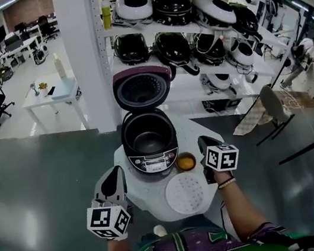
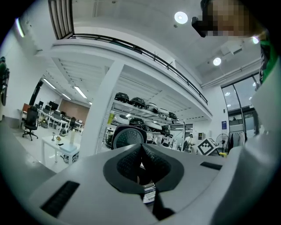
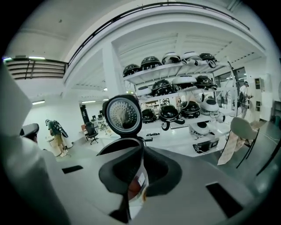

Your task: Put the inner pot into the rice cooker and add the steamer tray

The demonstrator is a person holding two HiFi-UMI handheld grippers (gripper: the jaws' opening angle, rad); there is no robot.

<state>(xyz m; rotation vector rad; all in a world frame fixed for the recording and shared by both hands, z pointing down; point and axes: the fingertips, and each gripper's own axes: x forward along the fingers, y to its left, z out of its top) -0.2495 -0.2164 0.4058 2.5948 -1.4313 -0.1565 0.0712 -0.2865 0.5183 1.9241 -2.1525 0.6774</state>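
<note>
Steamer tray (image 1: 187, 193) lies flat beside the open-lidded rice cooker (image 1: 150, 144).

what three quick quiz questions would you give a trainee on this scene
1. True or false: the cooker has its lid raised.
2. Where is the tray? A inside the cooker; B on the table, in front of the cooker; C on the lid.
3. Fill in: the left gripper and the right gripper both have their jaws ____, with nothing between them.

Key: 1 true; 2 B; 3 shut.
</note>
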